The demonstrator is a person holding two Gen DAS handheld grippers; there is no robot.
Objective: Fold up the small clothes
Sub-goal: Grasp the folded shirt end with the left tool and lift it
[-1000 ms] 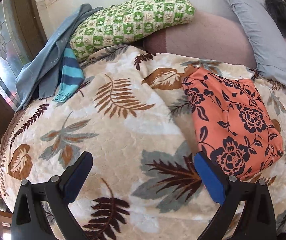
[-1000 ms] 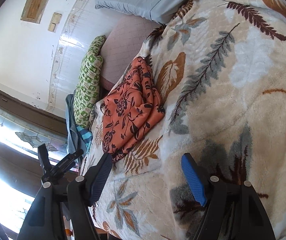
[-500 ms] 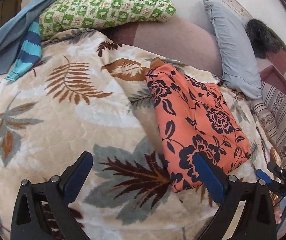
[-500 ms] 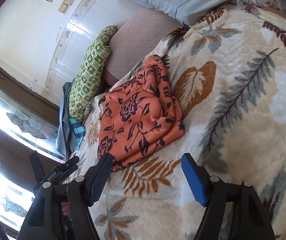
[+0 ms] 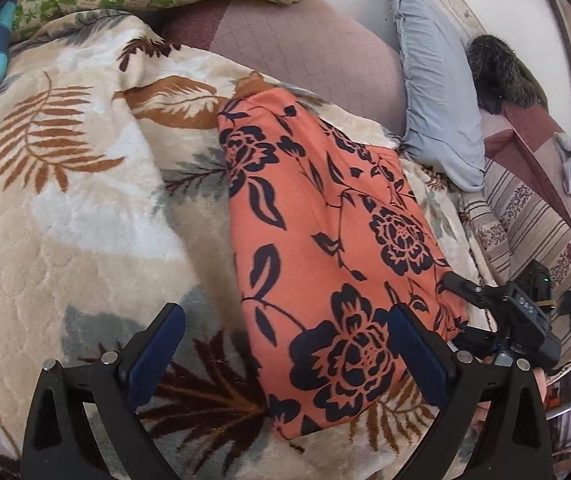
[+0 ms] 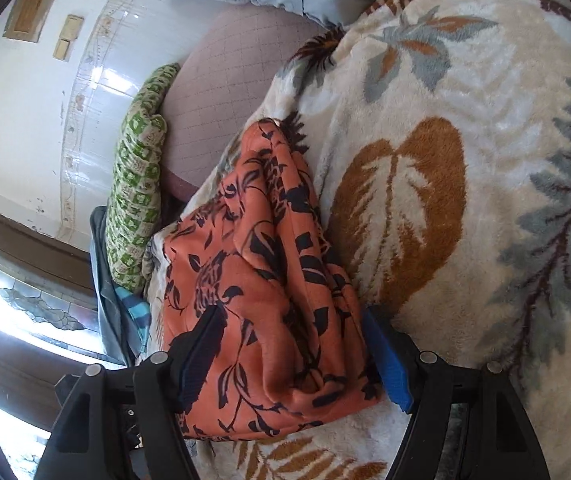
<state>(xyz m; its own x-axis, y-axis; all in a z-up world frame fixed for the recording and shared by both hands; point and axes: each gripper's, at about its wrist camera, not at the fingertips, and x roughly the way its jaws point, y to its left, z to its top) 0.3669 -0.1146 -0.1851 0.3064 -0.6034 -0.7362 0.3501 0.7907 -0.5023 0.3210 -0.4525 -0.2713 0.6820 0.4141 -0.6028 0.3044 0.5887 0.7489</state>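
Spread across the bed is a cream blanket [image 5: 85,240] printed with brown and grey leaves, and on it lies the orange floral garment [image 5: 325,240], folded into a rough oblong.

From my left wrist camera I see the left gripper [image 5: 281,354] with its jaws standing wide apart above the garment's near end; the right-hand finger overlaps the cloth's edge in the picture, the other sits over bare blanket, and nothing is held. This view alone shows me the right gripper [image 5: 457,308] from outside, at the garment's far corner, along with a dark furry thing and striped bedding beyond the pale blue pillow [image 5: 437,92].

My right wrist camera gives what the left cannot: its jaws are spread on either side of the garment's bunched end, cloth filling the gap between them. Whether the pads press on it I cannot tell. It also shows a white tiled wall and a bright window, with the green patterned cushion [image 6: 137,184] between them and the garment.
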